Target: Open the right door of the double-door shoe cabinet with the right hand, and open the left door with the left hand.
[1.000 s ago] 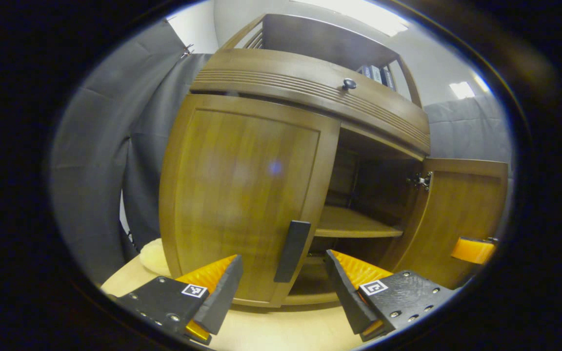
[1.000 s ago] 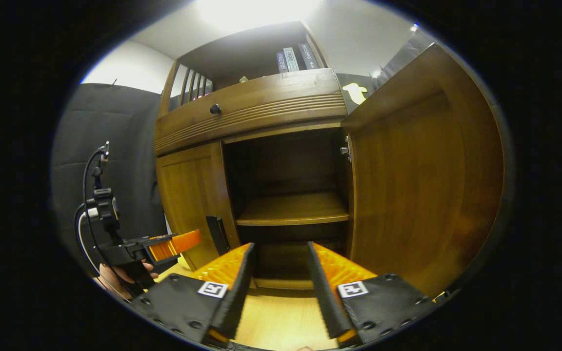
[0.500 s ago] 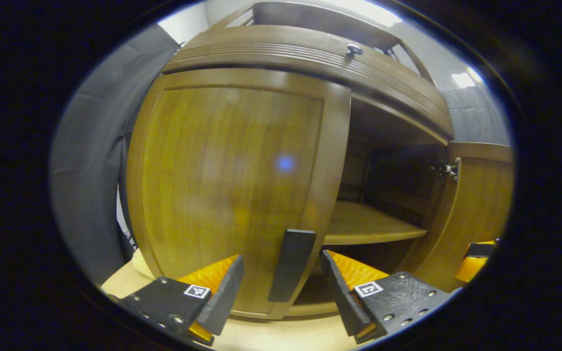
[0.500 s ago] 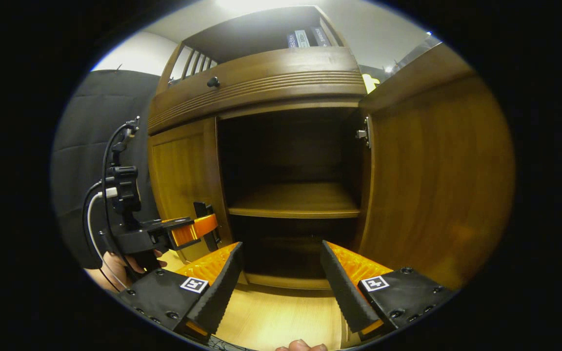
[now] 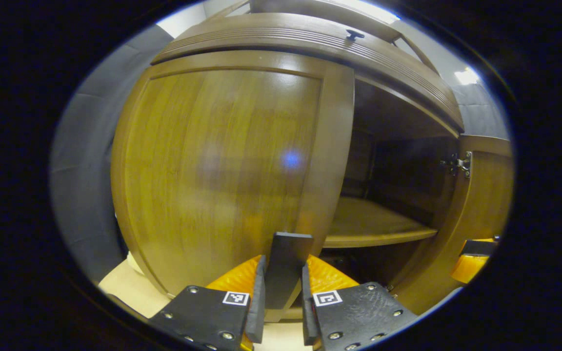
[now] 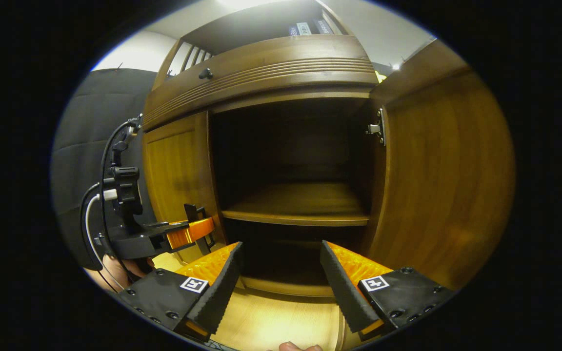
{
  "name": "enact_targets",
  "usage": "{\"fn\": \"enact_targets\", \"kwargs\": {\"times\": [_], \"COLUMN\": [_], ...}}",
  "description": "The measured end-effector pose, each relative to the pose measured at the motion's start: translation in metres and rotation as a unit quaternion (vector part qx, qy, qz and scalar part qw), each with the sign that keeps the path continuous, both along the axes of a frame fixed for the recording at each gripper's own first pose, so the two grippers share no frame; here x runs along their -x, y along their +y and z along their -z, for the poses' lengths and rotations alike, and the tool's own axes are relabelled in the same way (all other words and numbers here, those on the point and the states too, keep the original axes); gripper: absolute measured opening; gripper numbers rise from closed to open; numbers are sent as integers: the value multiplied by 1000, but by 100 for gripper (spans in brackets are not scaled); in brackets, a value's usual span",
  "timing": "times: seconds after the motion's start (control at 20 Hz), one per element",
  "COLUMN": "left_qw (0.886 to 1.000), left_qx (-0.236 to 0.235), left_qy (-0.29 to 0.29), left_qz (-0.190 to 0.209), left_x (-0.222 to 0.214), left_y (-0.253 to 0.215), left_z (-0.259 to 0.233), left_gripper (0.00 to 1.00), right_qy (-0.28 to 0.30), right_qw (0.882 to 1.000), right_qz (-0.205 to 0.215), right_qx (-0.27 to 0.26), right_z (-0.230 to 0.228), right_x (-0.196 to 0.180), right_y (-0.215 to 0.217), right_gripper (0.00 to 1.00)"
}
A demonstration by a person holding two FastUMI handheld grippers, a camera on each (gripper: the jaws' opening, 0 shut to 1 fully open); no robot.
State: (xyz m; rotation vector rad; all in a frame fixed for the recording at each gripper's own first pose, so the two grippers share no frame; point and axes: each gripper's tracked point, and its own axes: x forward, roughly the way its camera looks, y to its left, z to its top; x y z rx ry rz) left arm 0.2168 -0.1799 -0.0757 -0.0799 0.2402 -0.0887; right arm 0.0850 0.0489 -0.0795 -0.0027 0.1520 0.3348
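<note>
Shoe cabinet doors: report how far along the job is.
Done: the right door stands swung wide, baring the inner shelf, and the right gripper hangs open in front of it, holding nothing. In hand: the left gripper has its jaws closed on the dark handle of the left door. Left: that door sits shut and has to be pulled open.
</note>
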Motion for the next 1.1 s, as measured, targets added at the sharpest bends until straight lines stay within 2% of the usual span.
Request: {"fn": "enact_targets", "kwargs": {"times": [0.15, 0.25, 0.3, 0.4, 1.1], "left_qw": [999, 999, 999, 999, 999], "left_qx": [-41, -37, -39, -38, -21], "left_qy": [-8, -11, -13, -11, -10], "left_qz": [-2, -10, -8, -7, 24], "left_x": [-2, 0, 0, 0, 17], "left_y": [0, 0, -1, 1, 5], "left_z": [1, 0, 3, 3, -26], "left_gripper": [27, 18, 10, 4, 4], "right_qy": [-5, -4, -4, -6, -10], "right_qw": [1000, 1000, 1000, 1000, 1000], "right_qz": [-7, -7, -7, -5, 14], "right_qx": [4, 6, 6, 4, -3], "right_z": [-2, 0, 0, -1, 4], "right_x": [1, 2, 3, 4, 52], "right_y": [1, 0, -1, -1, 2], "right_gripper": [95, 93, 92, 93, 93]}}
